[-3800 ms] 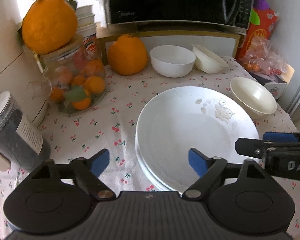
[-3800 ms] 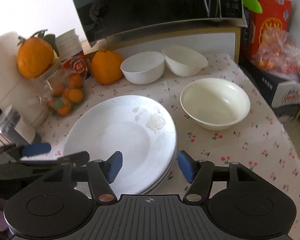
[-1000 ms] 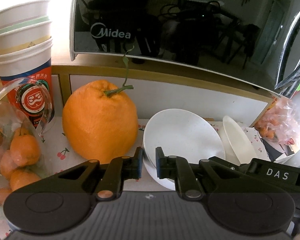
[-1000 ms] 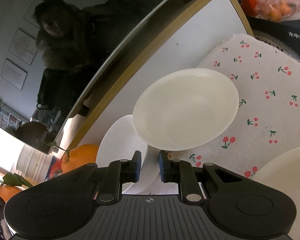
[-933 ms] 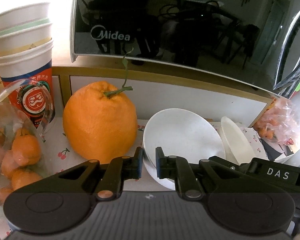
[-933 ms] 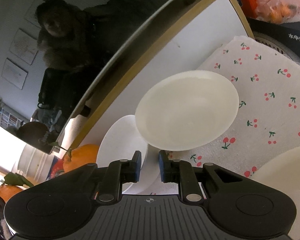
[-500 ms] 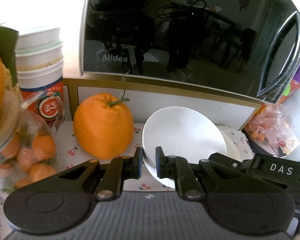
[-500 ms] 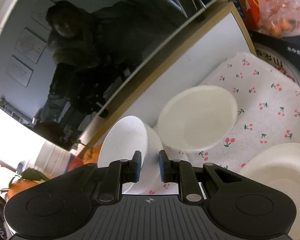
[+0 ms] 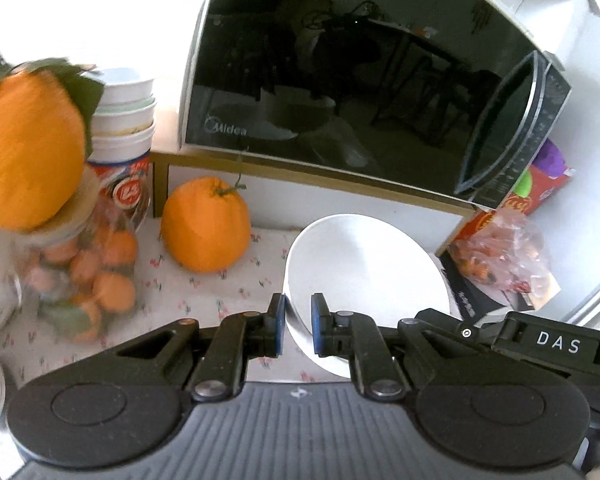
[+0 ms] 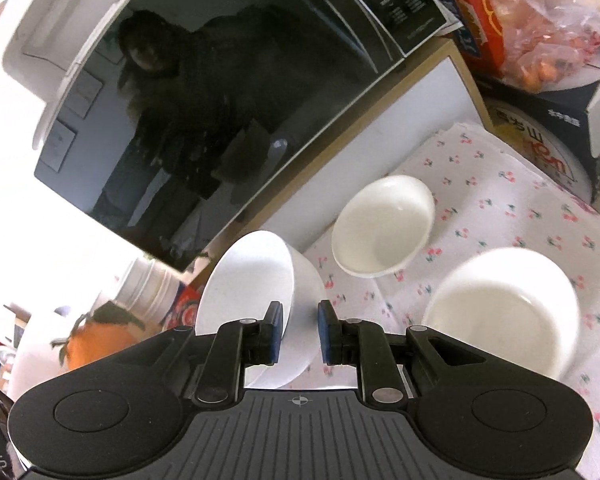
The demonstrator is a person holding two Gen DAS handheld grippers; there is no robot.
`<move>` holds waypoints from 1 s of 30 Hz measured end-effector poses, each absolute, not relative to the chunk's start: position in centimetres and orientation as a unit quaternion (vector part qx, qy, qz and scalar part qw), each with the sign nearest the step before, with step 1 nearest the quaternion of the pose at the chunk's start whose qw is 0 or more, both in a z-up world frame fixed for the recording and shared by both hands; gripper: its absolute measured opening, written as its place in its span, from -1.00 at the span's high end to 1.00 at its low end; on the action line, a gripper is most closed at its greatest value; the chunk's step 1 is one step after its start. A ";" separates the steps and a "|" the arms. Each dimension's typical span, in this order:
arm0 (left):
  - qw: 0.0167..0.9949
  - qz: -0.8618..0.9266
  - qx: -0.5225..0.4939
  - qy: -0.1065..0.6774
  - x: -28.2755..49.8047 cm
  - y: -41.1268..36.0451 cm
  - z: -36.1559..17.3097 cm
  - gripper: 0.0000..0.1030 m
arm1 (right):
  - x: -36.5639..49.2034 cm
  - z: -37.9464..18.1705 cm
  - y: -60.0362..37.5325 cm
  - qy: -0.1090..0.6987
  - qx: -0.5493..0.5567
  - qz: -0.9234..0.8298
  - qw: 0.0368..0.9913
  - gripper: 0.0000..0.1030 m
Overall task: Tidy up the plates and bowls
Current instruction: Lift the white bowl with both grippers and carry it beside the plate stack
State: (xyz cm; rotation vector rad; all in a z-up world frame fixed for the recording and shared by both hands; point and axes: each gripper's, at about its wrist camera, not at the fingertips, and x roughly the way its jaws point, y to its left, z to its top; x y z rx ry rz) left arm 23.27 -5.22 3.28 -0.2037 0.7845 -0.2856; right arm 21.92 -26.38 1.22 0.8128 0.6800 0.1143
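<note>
The microwave [image 9: 364,92] fills the upper half of both views, its dark door mirroring the room; the base it stands on is cut off behind the dishes. Below it the table [image 10: 512,216], under a cherry-print cloth, runs out of frame at 3 o'clock in the right wrist view. A large white bowl [image 10: 260,296] is tilted on edge, its rim pinched by both tools: the left hand-held gripper [image 9: 298,330] clamps one side, the right hand-held gripper [image 10: 299,332] the other, each with jaws nearly together on the wall. The bowl's lower part is hidden behind the fingers. At 4 o'clock a cream bowl [image 10: 504,312] sits blurred; a smaller cream bowl [image 10: 384,226] lies at 1 o'clock, apart from it. A big orange [image 9: 206,224] rests at 10 o'clock in the left wrist view, near the bowl.
</note>
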 end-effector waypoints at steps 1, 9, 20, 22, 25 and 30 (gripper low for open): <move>0.907 -0.140 -0.103 0.383 22.6 -5.1 3.2 0.77 | 21.3 1.4 -26.5 0.326 0.386 0.054 0.861 0.65; 0.898 -0.149 -0.129 0.394 18.4 -4.5 2.4 0.77 | 16.0 1.9 -27.1 0.344 0.368 0.043 0.863 0.65; 0.882 -0.172 -0.143 0.415 12.3 -3.9 0.3 0.77 | 10.0 0.6 -27.7 0.380 0.358 0.027 0.852 0.65; 0.882 -0.178 -0.140 0.414 11.5 -4.0 0.1 0.77 | 9.1 0.5 -27.9 0.383 0.355 0.026 0.853 0.63; 0.881 -0.192 -0.133 0.412 10.6 -4.5 0.3 0.76 | 7.7 0.3 -28.3 0.387 0.346 0.022 0.855 0.63; 0.873 -0.217 -0.126 0.418 9.7 -5.3 -0.2 0.76 | 5.8 -0.7 -29.5 0.393 0.353 0.007 0.849 0.63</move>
